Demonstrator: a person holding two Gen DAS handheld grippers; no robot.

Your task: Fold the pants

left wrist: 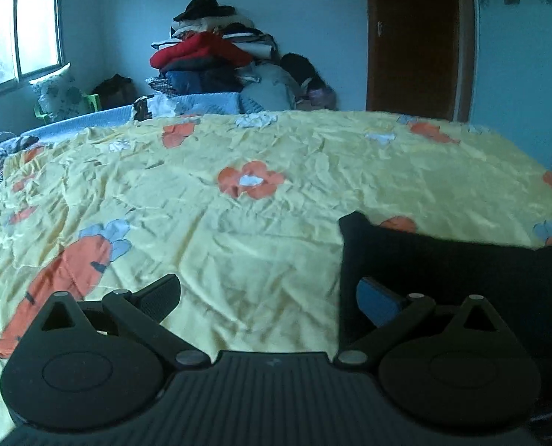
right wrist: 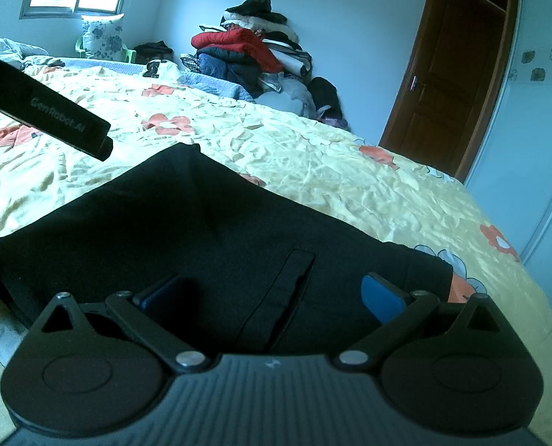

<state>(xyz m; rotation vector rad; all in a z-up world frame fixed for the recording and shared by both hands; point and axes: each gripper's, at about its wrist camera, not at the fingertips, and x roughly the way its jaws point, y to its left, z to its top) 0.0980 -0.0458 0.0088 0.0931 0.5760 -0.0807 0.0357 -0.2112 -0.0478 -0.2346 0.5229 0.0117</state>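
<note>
Each claw, the left claw (left wrist: 268, 297) and the right claw (right wrist: 272, 295), is built of matt black plastic: a ribbed central plate sits behind the fingers, flanked by two rounded housings, each with a shallow oval recess and a triangular cut-out near its tip. Flat black link bars run forward from silver round-headed pivots beside the plate to the fingers, which carry blue pads (right wrist: 382, 299) on their inner faces, with smaller silver screws at the outer joints. Off to the right claw's left, a black bar (right wrist: 53, 117) bears pale lettering reading "GenRobot.AI".
</note>
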